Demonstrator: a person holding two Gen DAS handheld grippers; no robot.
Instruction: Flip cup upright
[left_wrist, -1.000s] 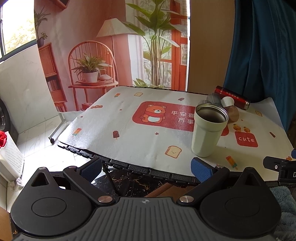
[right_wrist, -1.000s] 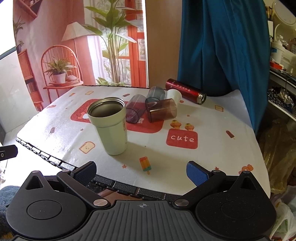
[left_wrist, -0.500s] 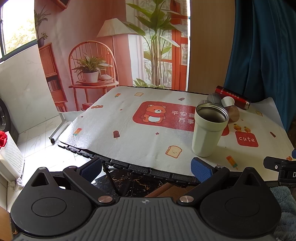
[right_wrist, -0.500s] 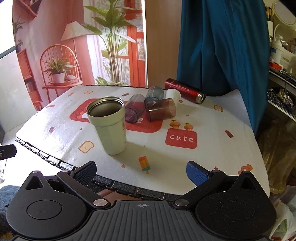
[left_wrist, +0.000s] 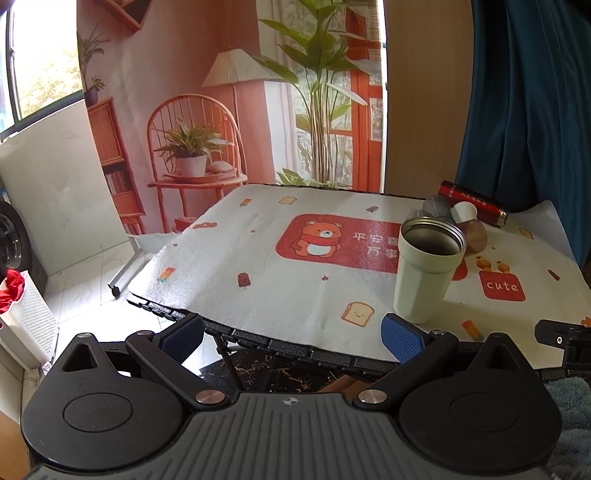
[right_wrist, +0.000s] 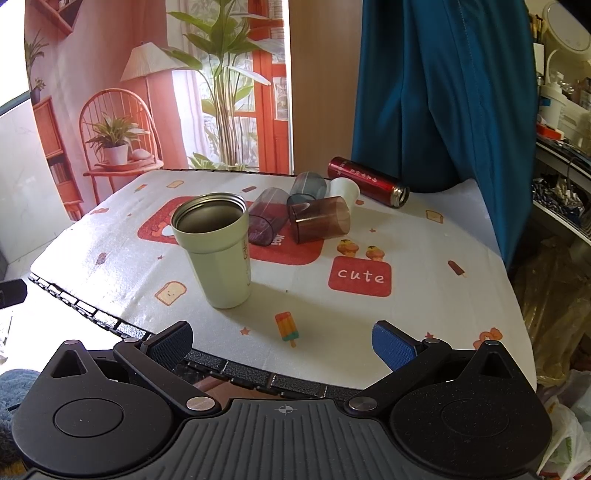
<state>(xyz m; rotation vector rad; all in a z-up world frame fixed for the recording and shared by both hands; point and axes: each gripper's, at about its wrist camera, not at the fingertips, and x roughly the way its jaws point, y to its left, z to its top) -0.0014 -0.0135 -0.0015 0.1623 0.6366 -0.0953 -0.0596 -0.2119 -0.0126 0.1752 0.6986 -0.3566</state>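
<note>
A pale green cup (left_wrist: 424, 273) with a metal-lined mouth stands upright on the table mat (left_wrist: 295, 288); it also shows in the right wrist view (right_wrist: 218, 251). My left gripper (left_wrist: 291, 334) is open and empty, held back at the table's near edge, left of the cup. My right gripper (right_wrist: 282, 341) is open and empty, at the near edge, a little right of the cup. Neither touches the cup.
Behind the cup lie a brown translucent cup (right_wrist: 319, 218), a purple one (right_wrist: 266, 219), a grey one (right_wrist: 306, 188), a small white cup (right_wrist: 343, 190) and a red flask (right_wrist: 367, 181). A blue curtain (right_wrist: 443, 92) hangs at the back right. Shelves of clutter (right_wrist: 561, 155) stand at right.
Almost nothing: both grippers stay open and drift very slightly. The cup stands still.
</note>
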